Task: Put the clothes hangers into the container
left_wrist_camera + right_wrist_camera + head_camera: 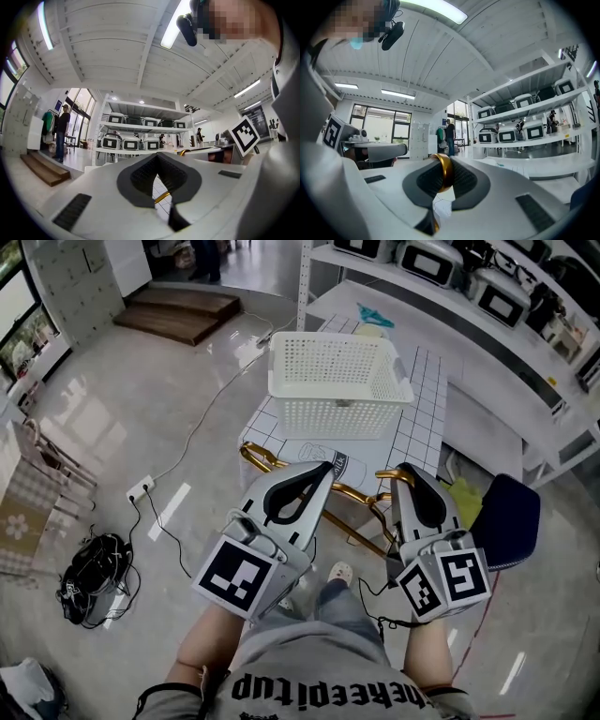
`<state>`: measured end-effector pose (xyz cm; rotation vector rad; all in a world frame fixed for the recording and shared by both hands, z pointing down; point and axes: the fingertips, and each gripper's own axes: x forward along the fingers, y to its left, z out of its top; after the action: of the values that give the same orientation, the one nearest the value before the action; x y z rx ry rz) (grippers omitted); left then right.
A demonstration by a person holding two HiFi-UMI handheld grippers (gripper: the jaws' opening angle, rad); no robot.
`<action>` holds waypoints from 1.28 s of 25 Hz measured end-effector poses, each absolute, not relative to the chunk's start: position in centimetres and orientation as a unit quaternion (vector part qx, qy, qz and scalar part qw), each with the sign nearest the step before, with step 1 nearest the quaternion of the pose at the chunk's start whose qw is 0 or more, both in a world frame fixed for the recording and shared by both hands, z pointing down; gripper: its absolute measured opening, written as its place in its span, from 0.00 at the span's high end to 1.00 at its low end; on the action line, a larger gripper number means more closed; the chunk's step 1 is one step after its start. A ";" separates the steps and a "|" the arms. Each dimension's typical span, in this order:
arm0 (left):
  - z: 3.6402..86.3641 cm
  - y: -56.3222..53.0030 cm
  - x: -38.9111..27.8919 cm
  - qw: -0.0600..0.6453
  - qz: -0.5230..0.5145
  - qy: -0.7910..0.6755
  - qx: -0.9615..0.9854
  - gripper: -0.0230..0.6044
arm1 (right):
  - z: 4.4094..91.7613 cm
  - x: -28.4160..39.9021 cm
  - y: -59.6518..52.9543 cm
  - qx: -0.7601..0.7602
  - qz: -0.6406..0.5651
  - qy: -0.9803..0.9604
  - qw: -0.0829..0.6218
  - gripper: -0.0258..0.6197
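A white perforated container point(337, 381) stands on the far part of a white gridded table point(427, 399). Gold clothes hangers point(352, 493) lie at the table's near edge, in front of the container. My right gripper point(405, 474) is shut on a gold hanger's rod point(443, 169), which runs upright between its pads point(461, 178). My left gripper point(322, 474) hovers over the hangers to the left with its jaws shut and nothing between them. Below its closed tips point(158, 174) a strip of gold hanger point(161, 197) shows through the gap.
A dark blue seat point(511, 521) stands right of the table, with a yellow-green object point(464, 495) beside it. White shelves point(487, 296) run along the right. On the floor to the left are a power strip point(141, 488), its cable and a black bag point(94, 573).
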<state>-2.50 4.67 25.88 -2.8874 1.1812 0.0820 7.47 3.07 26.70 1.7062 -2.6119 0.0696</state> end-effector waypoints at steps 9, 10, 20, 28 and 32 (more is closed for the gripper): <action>26.4 0.3 0.4 0.002 0.022 0.407 -0.913 0.93 | 27.1 10.3 -2.0 0.518 0.026 -0.855 0.007 0.92; 26.5 -0.2 0.8 0.001 0.020 0.410 -0.912 0.93 | 27.2 10.6 -2.5 0.515 0.027 -0.857 0.006 0.92; 27.1 -4.6 4.1 0.010 0.015 0.441 -0.897 0.93 | 27.8 13.8 -7.6 0.484 0.031 -0.875 -0.003 0.92; 27.4 -6.4 6.6 0.010 0.011 0.465 -0.885 0.93 | 27.9 15.9 -10.1 0.457 0.027 -0.889 -0.009 0.92; 27.0 -7.3 7.6 0.031 0.025 0.475 -0.879 0.93 | 28.0 17.0 -11.1 0.446 0.026 -0.895 -0.008 0.92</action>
<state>7.64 -7.34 26.95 -2.7095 1.4627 0.0759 17.00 -11.10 28.00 1.4082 -2.8254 0.0826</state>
